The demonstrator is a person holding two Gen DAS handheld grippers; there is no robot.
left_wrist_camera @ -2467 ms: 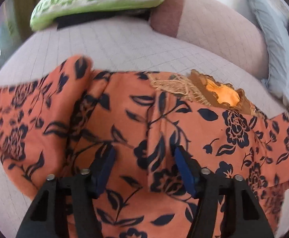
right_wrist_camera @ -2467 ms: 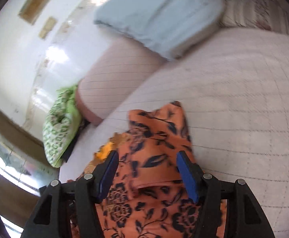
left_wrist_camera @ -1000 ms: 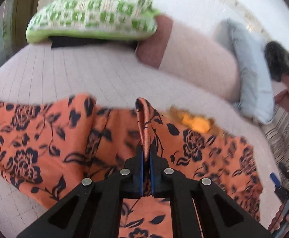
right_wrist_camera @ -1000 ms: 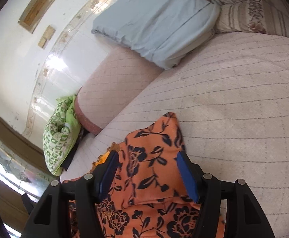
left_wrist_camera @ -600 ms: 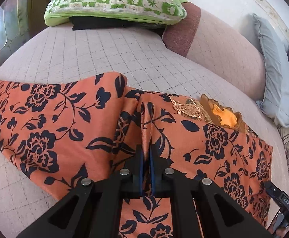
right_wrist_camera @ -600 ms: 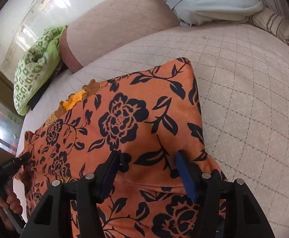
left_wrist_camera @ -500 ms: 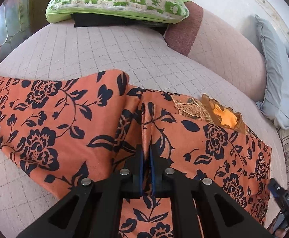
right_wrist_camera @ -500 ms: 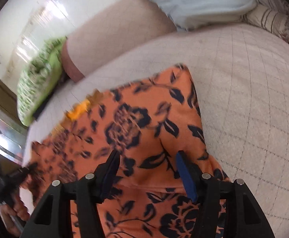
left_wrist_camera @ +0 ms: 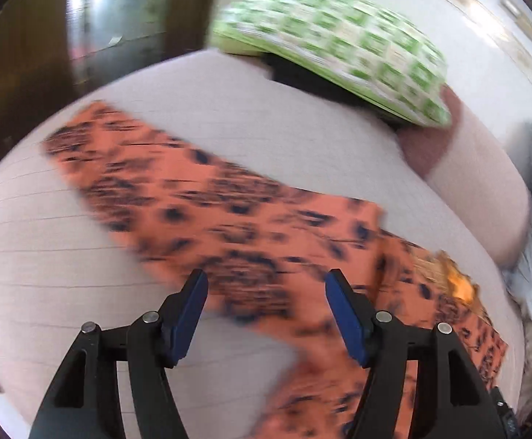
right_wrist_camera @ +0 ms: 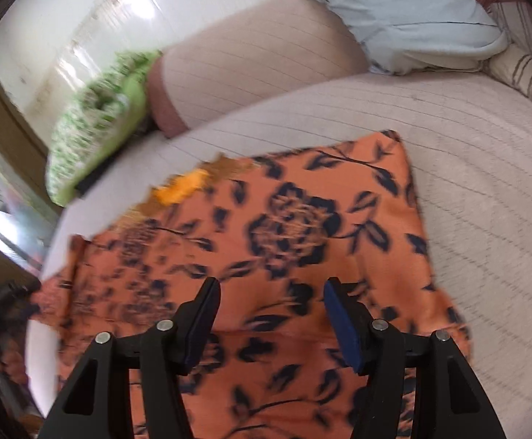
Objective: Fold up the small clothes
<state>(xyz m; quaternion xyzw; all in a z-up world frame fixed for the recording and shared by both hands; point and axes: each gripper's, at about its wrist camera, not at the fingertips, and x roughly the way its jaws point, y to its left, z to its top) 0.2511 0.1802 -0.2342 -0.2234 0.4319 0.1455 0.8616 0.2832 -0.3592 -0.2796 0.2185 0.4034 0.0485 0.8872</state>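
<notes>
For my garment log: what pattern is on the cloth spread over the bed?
Orange cloth with dark navy flowers and leaves, clearest in the right wrist view.

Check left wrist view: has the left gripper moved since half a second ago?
Yes. The left gripper has swung left: the green pillow now sits up right of it, the orange garment's sleeve lies ahead, and its fingers have just opened, empty.

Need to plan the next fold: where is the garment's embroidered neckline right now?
In the right wrist view the embroidered neckline lies at the floral garment's far left edge, toward the green checked pillow; in the left wrist view it sits far right.
</notes>
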